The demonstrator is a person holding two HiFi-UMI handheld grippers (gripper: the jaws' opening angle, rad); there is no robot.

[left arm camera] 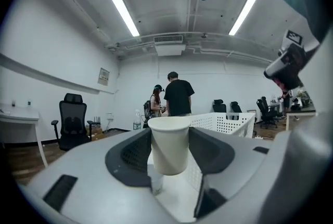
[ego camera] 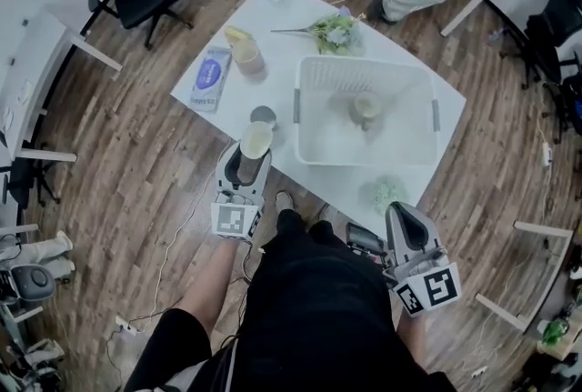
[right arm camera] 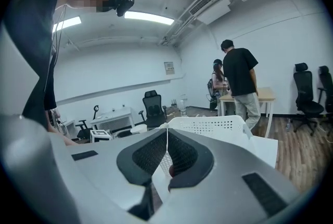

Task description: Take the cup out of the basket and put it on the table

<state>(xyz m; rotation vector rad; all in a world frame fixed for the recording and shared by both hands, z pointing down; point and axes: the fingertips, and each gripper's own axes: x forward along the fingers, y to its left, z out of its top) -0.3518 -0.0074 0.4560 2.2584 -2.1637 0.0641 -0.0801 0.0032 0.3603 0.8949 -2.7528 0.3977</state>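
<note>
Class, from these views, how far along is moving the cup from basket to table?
Done: a paper cup is out of the basket. In hand: the left gripper holds it upright at the table edge; the right gripper is shut, empty. Left: setting it down. A second cup sits in the basket.

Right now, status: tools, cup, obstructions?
Left tool shut on white paper cup. Right tool shut, empty. Second cup inside white perforated basket. Grey round item ahead.

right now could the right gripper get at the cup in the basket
Probably yes. The basket is open-topped and nothing covers the cup standing in it. The right gripper is empty, jaws together, off the table's near edge; it must open and come over the wall.
</note>
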